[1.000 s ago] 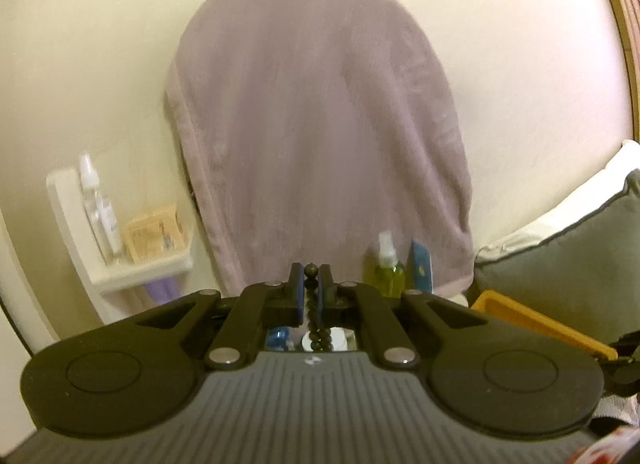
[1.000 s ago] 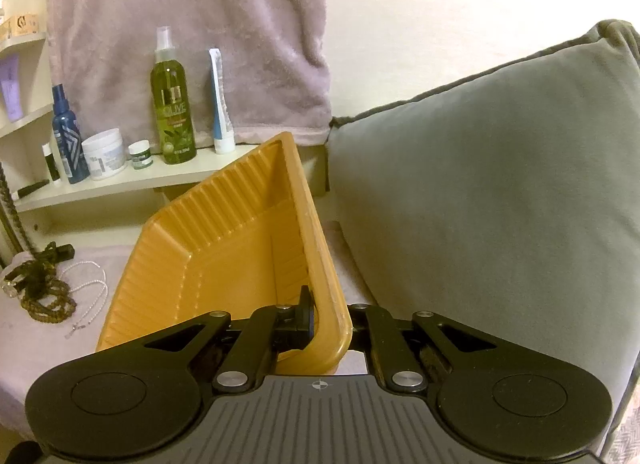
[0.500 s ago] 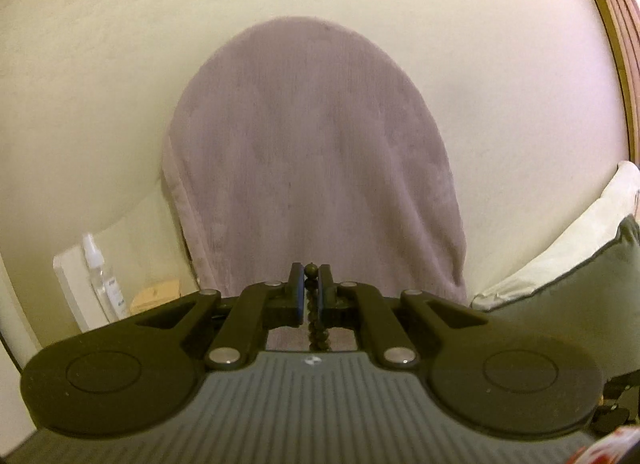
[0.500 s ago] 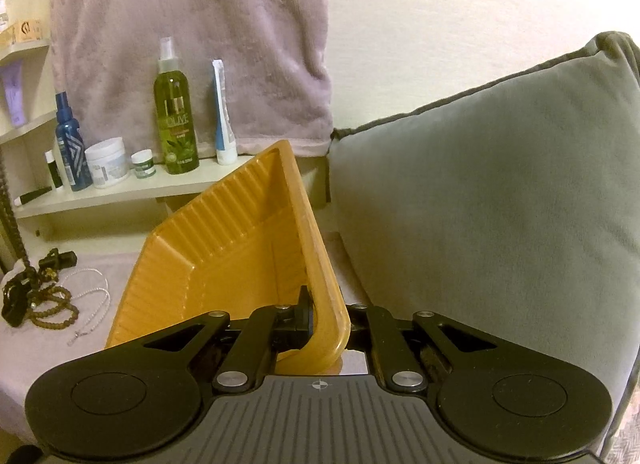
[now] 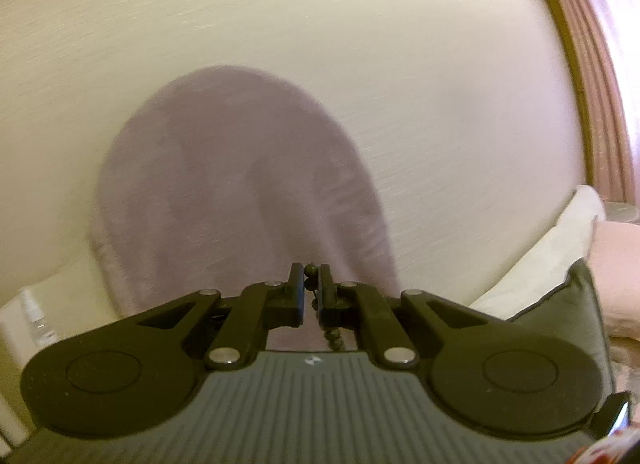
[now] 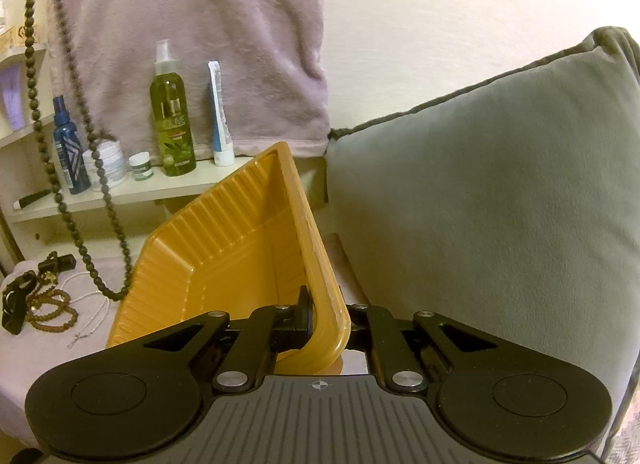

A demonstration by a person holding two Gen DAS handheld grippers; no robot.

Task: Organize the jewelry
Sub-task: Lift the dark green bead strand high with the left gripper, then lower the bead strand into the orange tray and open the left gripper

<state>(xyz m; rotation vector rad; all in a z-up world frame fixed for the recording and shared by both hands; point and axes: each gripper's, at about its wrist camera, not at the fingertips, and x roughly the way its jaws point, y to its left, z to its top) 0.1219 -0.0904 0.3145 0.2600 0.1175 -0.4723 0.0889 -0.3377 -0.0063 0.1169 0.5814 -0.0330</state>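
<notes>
Beads (image 5: 310,285) sit pinched between the closed jaws of the left hand-held gripper (image 5: 310,288); in the right view the long strand (image 6: 60,184) hangs in a loop whose bottom dangles just beside the tray's left rim. The right hand-held gripper (image 6: 320,324) is clamped on the near corner of the orange tray (image 6: 224,248), tilting it up. Good form would be to carry the loop over the tray's open mouth, then lower until the beads pool before releasing. Room is tight: a pillow (image 6: 480,192) crowds the right edge, a shelf of bottles (image 6: 173,120) stands behind, and more jewelry (image 6: 44,304) lies on the bed at left.
</notes>
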